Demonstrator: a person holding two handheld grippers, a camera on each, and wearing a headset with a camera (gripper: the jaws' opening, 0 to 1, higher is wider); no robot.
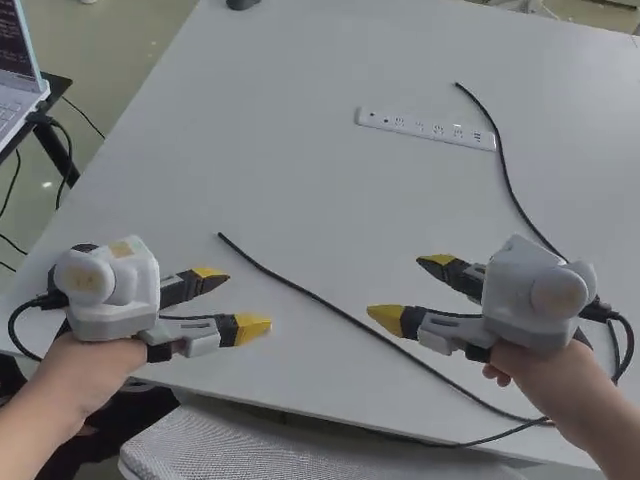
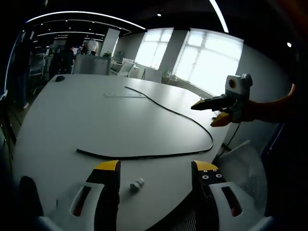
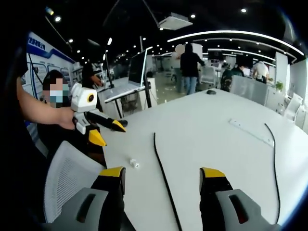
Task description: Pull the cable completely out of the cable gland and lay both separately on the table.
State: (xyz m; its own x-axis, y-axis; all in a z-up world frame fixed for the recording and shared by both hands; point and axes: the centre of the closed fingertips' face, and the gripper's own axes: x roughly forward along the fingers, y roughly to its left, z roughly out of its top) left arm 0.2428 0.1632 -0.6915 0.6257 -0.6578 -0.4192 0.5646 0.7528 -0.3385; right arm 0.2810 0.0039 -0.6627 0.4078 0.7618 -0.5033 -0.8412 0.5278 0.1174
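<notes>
Spanning the head view, the white tabletop [image 1: 300,150] carries every item of the task. A white mesh chair [image 1: 250,450] stands at its near edge, and a laptop [image 1: 12,75] sits on a stand off the far left corner. The black cable [image 1: 330,310] lies loose on the tabletop: one end rests ahead of the left gripper, the line runs diagonally toward the near right edge, passes behind the right gripper, and curves back up to end beside the white power strip [image 1: 425,128]. The left gripper [image 1: 245,298] is held over the near left edge, its yellow-tipped jaws apart and holding nothing. The right gripper [image 1: 398,287] is held over the near right part, facing the left one, its jaws likewise apart and holding nothing; the cable passes beneath it without contact. The cable gland [image 2: 137,184], small and white, lies on the tabletop apart from the cable, on the near side of it, close to the cable's left end and in line with the gap between the left gripper's jaws.
</notes>
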